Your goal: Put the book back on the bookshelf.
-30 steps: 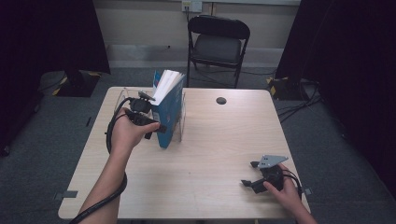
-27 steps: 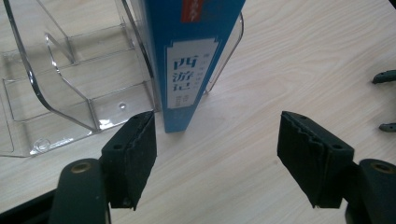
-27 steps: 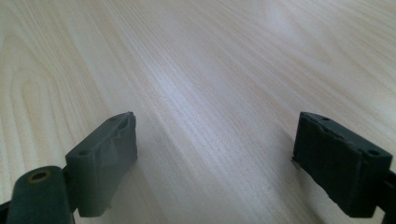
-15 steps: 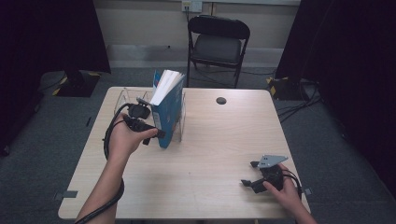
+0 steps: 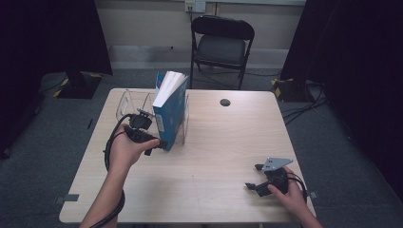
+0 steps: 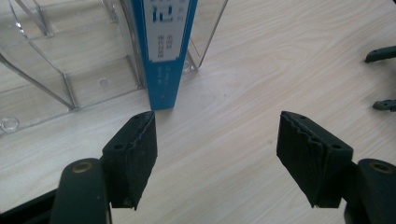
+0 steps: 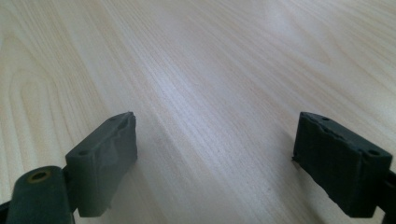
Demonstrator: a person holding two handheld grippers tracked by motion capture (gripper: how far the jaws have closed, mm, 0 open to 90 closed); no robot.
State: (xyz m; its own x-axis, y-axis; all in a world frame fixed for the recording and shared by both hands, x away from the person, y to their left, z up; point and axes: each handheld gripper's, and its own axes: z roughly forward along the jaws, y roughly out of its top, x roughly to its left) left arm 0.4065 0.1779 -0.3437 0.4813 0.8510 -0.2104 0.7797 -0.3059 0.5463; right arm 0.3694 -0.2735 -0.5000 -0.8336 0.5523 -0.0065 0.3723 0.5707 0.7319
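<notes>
A blue book (image 5: 171,111) stands upright in a clear acrylic file holder (image 5: 128,102) at the table's back left, its spine (image 6: 164,51) facing the person. My left gripper (image 5: 159,144) hovers low at the foot of that spine, open. In the left gripper view its jaws (image 6: 217,154) stand wide apart just short of the book, with bare wood between them. At the front right my right gripper (image 5: 253,176) rests in the person's hand, open. The right gripper view has its jaws (image 7: 215,158) spread over plain tabletop.
The holder's empty clear compartments (image 6: 56,70) lie left of the book. A small black round disc (image 5: 225,102) sits at the back middle of the wooden table (image 5: 214,142). A black folding chair (image 5: 221,45) stands behind the table. Cables trail on the floor at the right.
The left hand has come down and toward the person, so its gripper now sits lower at the foot of the book's spine. The book and the right gripper have stayed put.
</notes>
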